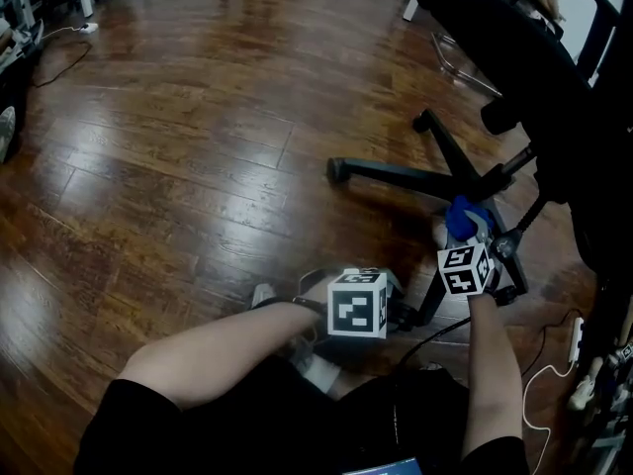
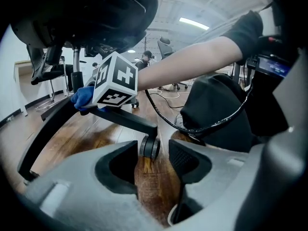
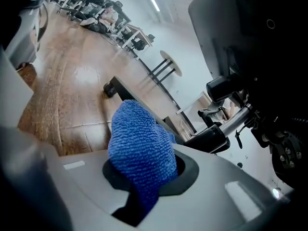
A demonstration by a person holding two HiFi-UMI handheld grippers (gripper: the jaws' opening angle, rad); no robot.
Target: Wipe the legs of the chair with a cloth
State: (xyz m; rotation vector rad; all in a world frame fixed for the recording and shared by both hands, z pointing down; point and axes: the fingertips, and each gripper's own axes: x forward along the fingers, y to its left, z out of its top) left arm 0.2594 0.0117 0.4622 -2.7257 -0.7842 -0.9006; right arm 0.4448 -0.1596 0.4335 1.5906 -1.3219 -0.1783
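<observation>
- Person crouched low over a wooden floor [image 1: 178, 117], both forearms reaching forward
- Left tool [image 2: 153, 165]: down near the floor, jaws released and apart, nothing between them
- A black caster [image 2: 149, 147] stands just past its jaw tips, in line with the gap; I can make out no contact
- That caster ends 1 leg [image 2: 113, 118] of the chair base, a black bar that rises away to the left in the left gripper view
- Right tool [image 3: 144, 174]: a little further out, over the same leg, near the hub of the base
- Its jaws are clenched on a blue cloth [image 3: 142, 148], a bunched wad standing out from between them
- In the left gripper view the cloth sits on the upper side of the leg, seemingly touching it
- A black cable [image 2: 192, 129] loops below the right forearm
- Beyond the cloth, 2 more legs spread over the floor in the head view: 1 long, running left to a caster of its own; 1 shorter, angled away
- Chair [image 1: 495, 47]: black, its seat and back overhanging the base at the right of the head view
- White power strip [image 1: 577, 336] on the floor at the right edge, well apart from the tools
- Far side of the floor: feet of other furniture, too small to tell more
</observation>
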